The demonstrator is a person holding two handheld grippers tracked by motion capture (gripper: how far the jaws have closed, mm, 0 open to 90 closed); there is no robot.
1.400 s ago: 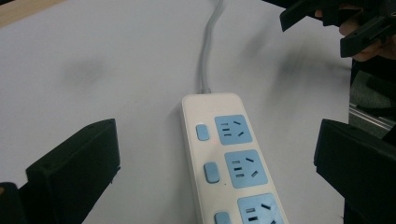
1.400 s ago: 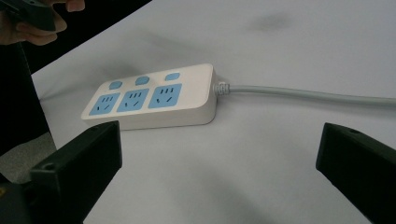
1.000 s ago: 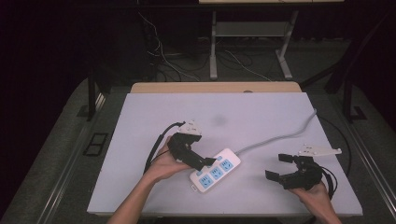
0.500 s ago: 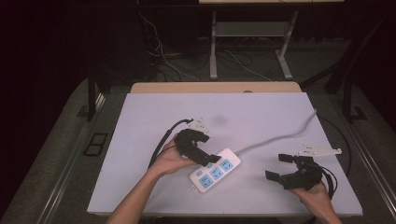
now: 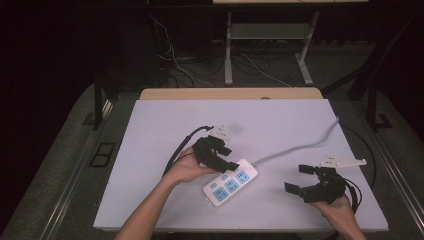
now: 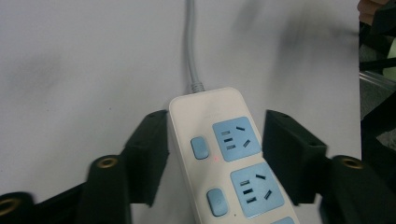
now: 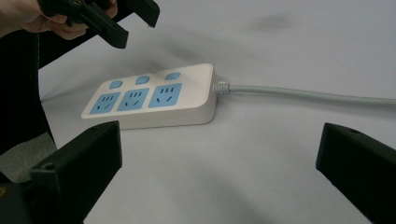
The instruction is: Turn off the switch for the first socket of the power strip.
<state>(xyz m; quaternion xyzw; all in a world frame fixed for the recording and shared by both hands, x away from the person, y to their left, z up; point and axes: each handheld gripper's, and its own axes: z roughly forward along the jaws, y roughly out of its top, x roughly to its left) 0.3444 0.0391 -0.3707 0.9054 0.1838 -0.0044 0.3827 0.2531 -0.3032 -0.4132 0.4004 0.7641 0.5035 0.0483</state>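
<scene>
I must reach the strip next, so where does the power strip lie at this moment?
In the high view the power strip lies near the table's front edge, just right of centre, under the open left gripper; the right gripper is apart, further right.

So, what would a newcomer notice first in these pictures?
First, the white power strip with three blue sockets, lying near the front middle of the table, its grey cable running off to the right. The open left gripper straddles the strip's cable end; the right gripper is open, apart.

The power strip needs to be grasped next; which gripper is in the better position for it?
Left. The left gripper is open with its jaws on either side of the power strip near the cord end. The right gripper, also open, is off to the side.
</scene>
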